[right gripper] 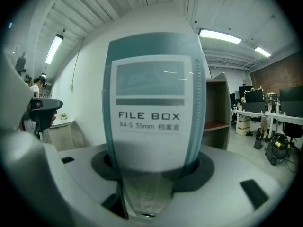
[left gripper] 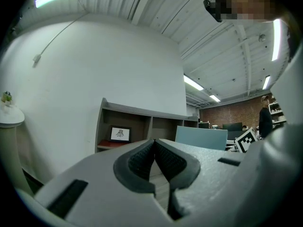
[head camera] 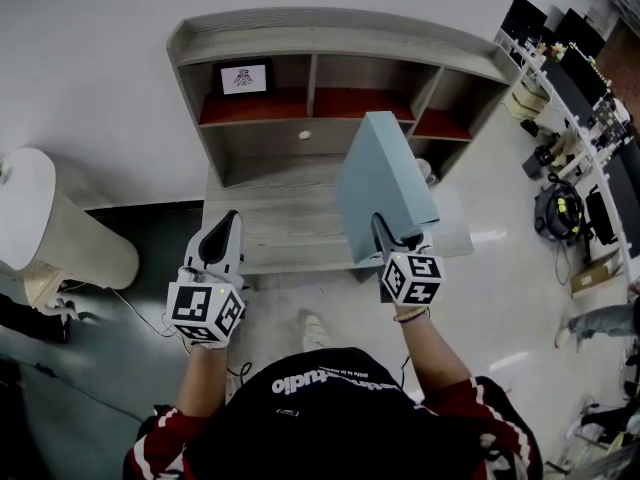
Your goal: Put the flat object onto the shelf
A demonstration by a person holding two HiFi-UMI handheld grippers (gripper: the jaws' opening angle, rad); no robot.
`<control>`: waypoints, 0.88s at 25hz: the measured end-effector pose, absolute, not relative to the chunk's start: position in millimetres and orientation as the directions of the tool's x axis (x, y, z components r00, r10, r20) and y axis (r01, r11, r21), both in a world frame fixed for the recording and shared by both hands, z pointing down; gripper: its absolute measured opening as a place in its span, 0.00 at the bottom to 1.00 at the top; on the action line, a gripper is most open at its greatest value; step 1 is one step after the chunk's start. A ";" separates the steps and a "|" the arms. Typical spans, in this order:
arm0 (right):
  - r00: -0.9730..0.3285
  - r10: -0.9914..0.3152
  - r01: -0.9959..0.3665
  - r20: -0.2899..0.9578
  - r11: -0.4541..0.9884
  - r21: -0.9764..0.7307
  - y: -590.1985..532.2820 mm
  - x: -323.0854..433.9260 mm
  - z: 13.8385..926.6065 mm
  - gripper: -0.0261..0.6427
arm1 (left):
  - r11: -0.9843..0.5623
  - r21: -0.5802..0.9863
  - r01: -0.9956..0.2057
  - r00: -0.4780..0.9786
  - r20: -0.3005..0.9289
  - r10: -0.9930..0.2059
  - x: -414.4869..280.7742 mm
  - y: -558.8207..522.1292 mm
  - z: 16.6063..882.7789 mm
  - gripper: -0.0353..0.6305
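Box: the file box [head camera: 385,183] stood upright in front of the shelf's right half, at about 1 o'clock from the person.
Right tongs: the right tongs [head camera: 398,240] were clamped on the box's lower end, jaws spread fairly wide to span its narrow spine.
Left tongs: the left tongs [head camera: 222,233], at about 11 o'clock, had their jaws pressed together on nothing and were well apart from the box.
Shelf: the shelf [head camera: 330,30] stood at 12 o'clock against the wall. A framed picture [head camera: 243,78] sat in its 11 o'clock compartment, and the middle and right compartments looked free.
Done: the pick-up, judging by the firm hold, with the box already facing the shelf.
Left: the box was in no compartment yet, so setting it in and letting go remained.
Unclear: whether the box's lower edge touched the front ledge [head camera: 280,233] could not be told.
Stage: roughly midway, by my reading.
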State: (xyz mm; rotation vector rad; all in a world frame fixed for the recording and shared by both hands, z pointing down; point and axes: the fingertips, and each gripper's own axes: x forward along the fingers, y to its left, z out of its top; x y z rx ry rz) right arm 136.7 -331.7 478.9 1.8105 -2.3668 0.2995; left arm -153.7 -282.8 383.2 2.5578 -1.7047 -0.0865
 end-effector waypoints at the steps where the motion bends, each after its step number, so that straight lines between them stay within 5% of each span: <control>1: -0.260 -0.936 -0.966 0.236 0.252 -0.066 -336.3 136.1 484.9 0.44 | -0.385 0.087 -0.919 0.386 -0.005 -0.923 -151.8 -286.1 384.8 0.06; 22: -0.187 -0.920 -0.980 0.344 0.199 -0.002 -409.2 110.5 592.7 0.44 | -0.377 0.080 -0.923 0.382 0.063 -0.922 -147.0 -333.3 417.5 0.06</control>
